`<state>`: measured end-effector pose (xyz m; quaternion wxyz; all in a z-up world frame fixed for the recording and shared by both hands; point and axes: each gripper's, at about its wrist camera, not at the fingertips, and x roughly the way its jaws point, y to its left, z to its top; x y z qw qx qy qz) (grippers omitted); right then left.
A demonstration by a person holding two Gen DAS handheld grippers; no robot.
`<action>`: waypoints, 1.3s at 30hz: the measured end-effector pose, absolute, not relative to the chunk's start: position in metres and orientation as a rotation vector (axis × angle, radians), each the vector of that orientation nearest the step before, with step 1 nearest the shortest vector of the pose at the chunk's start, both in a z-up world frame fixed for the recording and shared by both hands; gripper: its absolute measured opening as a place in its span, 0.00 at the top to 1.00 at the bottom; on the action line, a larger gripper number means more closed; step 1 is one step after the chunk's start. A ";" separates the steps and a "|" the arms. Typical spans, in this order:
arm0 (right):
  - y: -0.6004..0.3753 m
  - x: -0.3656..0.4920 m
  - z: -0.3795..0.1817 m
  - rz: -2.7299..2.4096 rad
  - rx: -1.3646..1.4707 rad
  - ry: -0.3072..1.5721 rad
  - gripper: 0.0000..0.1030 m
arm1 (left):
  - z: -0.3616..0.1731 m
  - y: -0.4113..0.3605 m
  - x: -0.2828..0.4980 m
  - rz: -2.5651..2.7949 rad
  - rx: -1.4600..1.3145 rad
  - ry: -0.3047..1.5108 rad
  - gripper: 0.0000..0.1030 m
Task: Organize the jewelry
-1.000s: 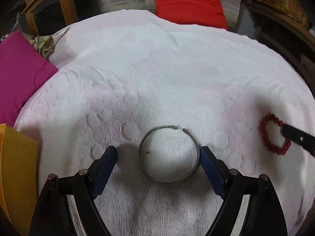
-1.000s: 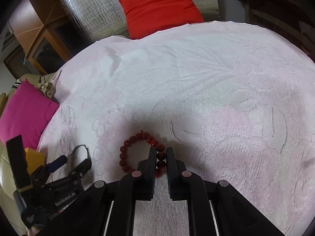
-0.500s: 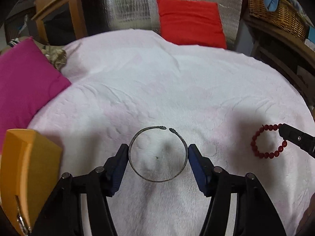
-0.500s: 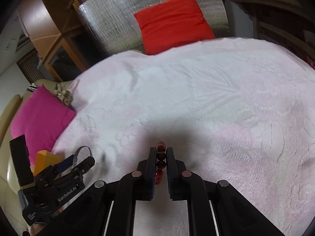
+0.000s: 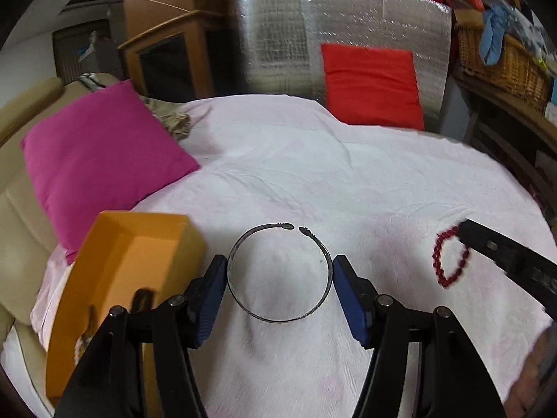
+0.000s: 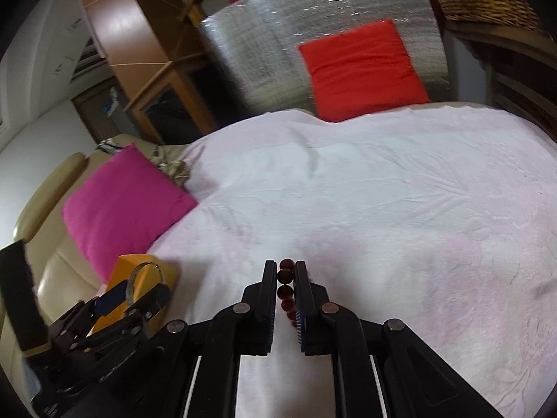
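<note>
My left gripper (image 5: pixel 280 275) is shut on a thin open silver bangle (image 5: pixel 240 247), its blue pads pressing both sides of the ring, held above the pale pink cloth (image 5: pixel 348 181). At my lower left an orange box (image 5: pixel 128 257) stands open. My right gripper (image 6: pixel 286 271) is shut on a red bead bracelet (image 6: pixel 284 275), the beads lined up between its fingers. In the left wrist view that red bead bracelet (image 5: pixel 449 261) hangs from the right gripper's tip (image 5: pixel 466 231). In the right wrist view the silver bangle (image 6: pixel 134 275) shows in front of the orange box (image 6: pixel 120 268).
A magenta cushion (image 5: pixel 101 160) lies at the left edge of the cloth, a red cushion (image 5: pixel 372 83) leans on a silver foil panel (image 5: pixel 306 35) at the back. A wicker basket (image 5: pixel 501 59) sits on shelving at the right. A beige sofa arm (image 6: pixel 52 278) lies left.
Both grippers have risen off the cloth, each carrying its piece. The left jaws narrowed onto the bangle. The orange box has come into fuller view at the left.
</note>
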<state>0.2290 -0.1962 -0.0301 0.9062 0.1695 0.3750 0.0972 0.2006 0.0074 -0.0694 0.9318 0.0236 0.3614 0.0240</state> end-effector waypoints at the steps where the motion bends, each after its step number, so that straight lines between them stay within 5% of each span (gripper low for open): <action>1: -0.189 0.228 -0.027 0.216 0.349 0.773 0.89 | -0.065 0.014 0.191 0.053 0.051 0.736 0.39; 11: -0.065 0.226 -0.007 0.418 0.268 0.797 0.89 | -0.034 0.139 0.100 0.184 0.019 0.738 0.39; 20: 0.080 0.235 -0.027 0.605 0.169 0.909 0.89 | -0.084 0.251 0.062 0.349 -0.057 0.872 0.39; 32: 0.176 0.275 -0.113 0.620 0.135 1.227 0.90 | -0.155 0.277 0.084 0.427 -0.063 1.003 0.39; 39: 0.180 0.281 -0.124 0.551 0.056 1.203 0.88 | -0.173 0.276 0.091 0.442 -0.042 1.043 0.38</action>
